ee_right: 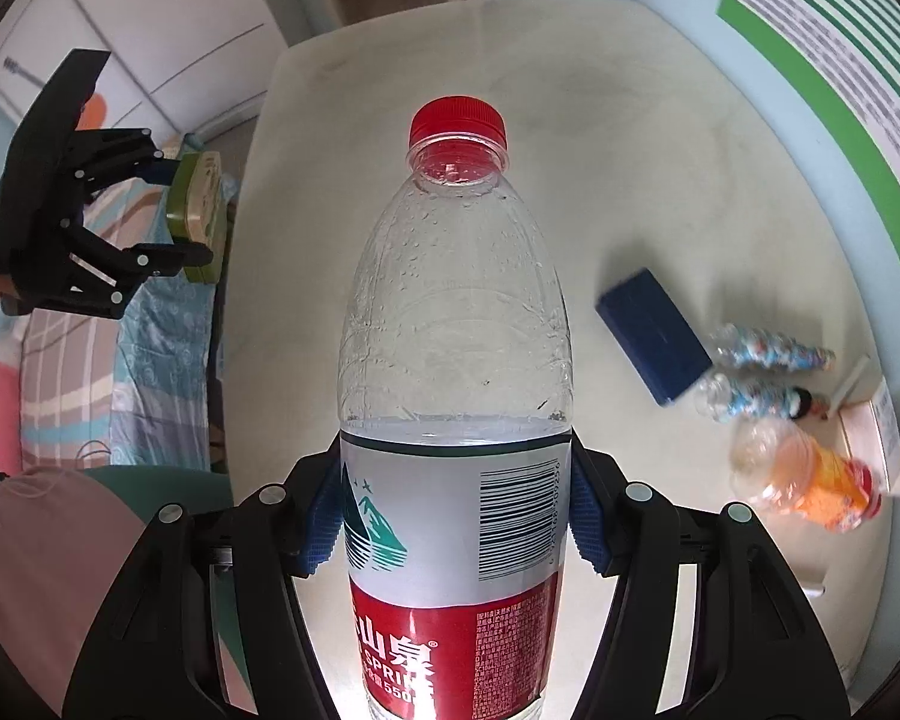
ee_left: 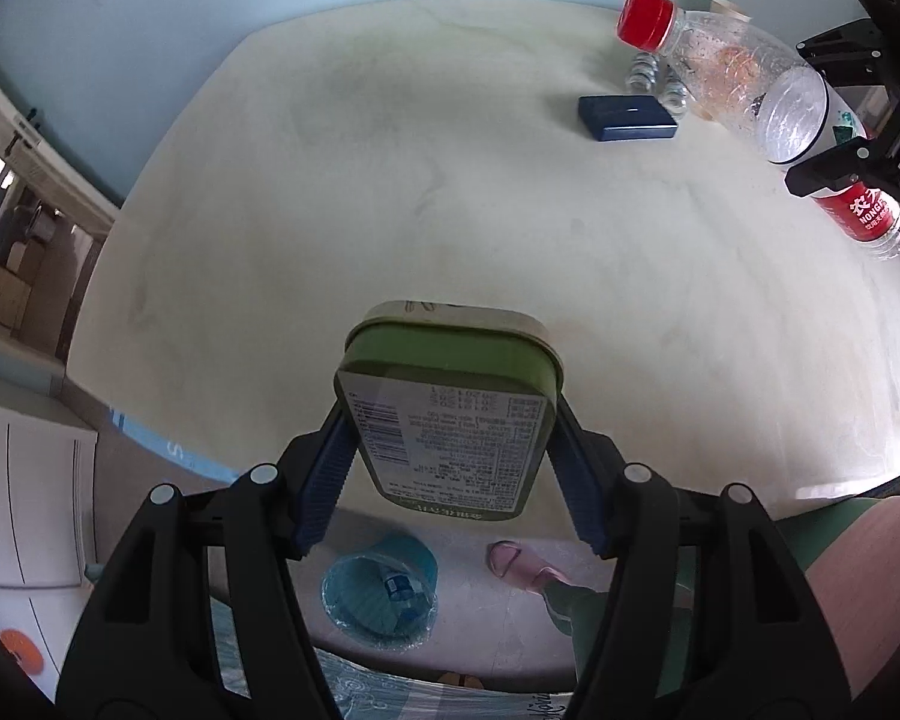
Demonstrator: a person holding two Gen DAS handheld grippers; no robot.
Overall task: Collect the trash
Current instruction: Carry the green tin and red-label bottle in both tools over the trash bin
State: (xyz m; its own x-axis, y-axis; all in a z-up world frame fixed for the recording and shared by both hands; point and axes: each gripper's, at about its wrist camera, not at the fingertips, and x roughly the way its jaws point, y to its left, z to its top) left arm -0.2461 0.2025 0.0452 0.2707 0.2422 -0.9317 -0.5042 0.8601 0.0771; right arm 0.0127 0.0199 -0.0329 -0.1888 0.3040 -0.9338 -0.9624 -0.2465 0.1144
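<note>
Your left gripper (ee_left: 450,450) has its jaws closed on a green tin (ee_left: 447,402); the blue pads (ee_left: 324,480) press on its two sides, and the printed underside of the tin faces the camera. The tin is lifted above the near edge of the pale counter (ee_left: 390,180). Below it, on the floor, stands a blue trash bin (ee_left: 378,594) with a clear liner and something small already inside. Just beside the bin you can see a foot in a pink slipper (ee_left: 522,564).

Your right gripper (ee_right: 453,510) has its jaws closed on a clear water bottle (ee_right: 456,360), pressing on the white and red label. The bottle has a red cap (ee_right: 457,119) and is held in the air above the counter; it looks nearly empty, with drops inside.

Farther away on the counter lies a dark blue box (ee_right: 654,336). Near it are two small crumpled bottles (ee_right: 768,354), an orange bottle (ee_right: 810,480) lying on its side, and a white box (ee_right: 870,426) at the wall. These are blurred in the right view.
</note>
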